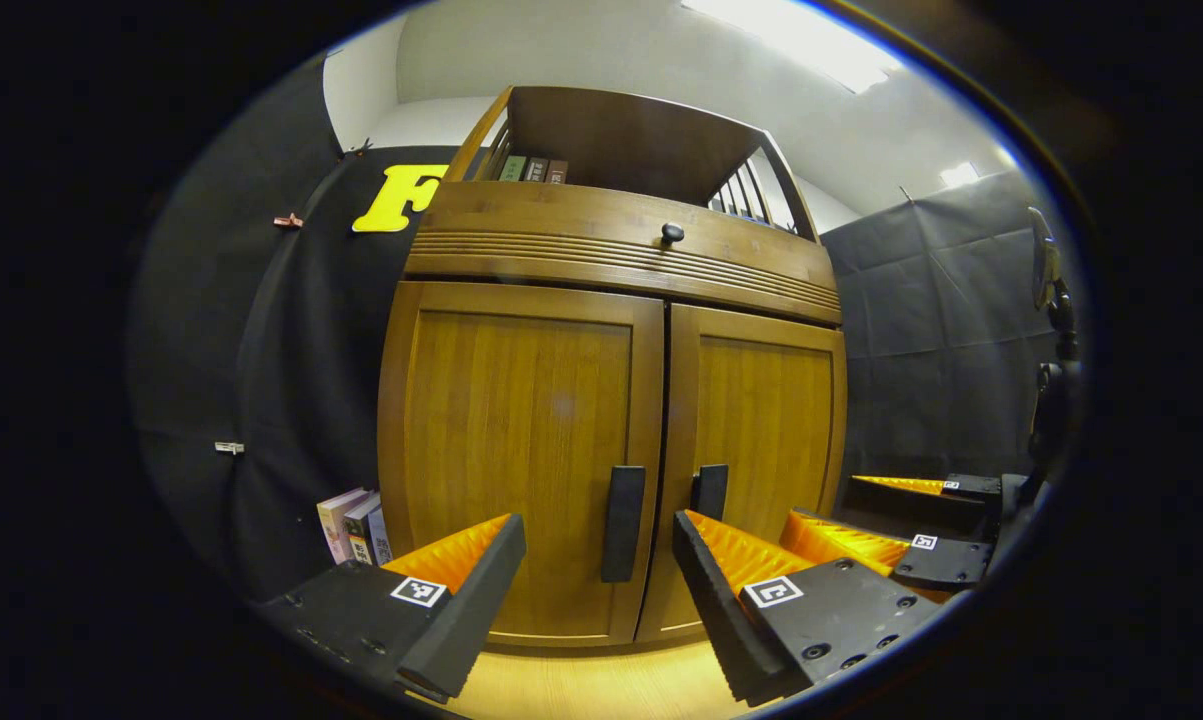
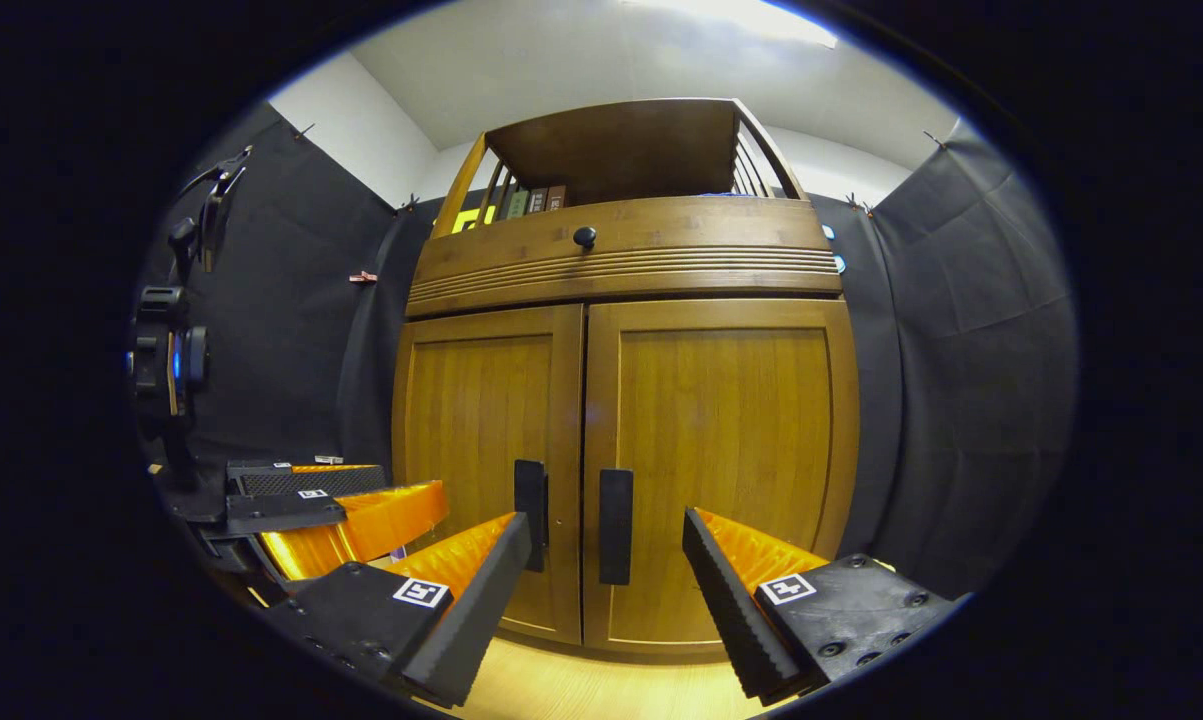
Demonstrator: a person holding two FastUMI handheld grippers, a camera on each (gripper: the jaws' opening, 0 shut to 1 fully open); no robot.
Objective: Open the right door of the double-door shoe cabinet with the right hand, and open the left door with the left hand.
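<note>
both cabinet doors (image 2: 721,470) closed, left gripper (image 1: 601,560) and right gripper (image 2: 606,560) spread wide, holding nothing

Left tool (image 1: 599,570), right tool (image 2: 606,565), orange ribbed fingers, black pads, square markers

No writing here is legible: the book spines (image 1: 533,168) on the cabinet's top shelf and the boxes (image 1: 353,524) beside it are too small.

Shoe cabinet (image 2: 626,400): amber-brown wood, vertical grain. Door handles (image 2: 615,526): black. Drawer knob (image 2: 584,236): black. Gripper fingers (image 2: 458,612): orange ribbed, black pads.
</note>
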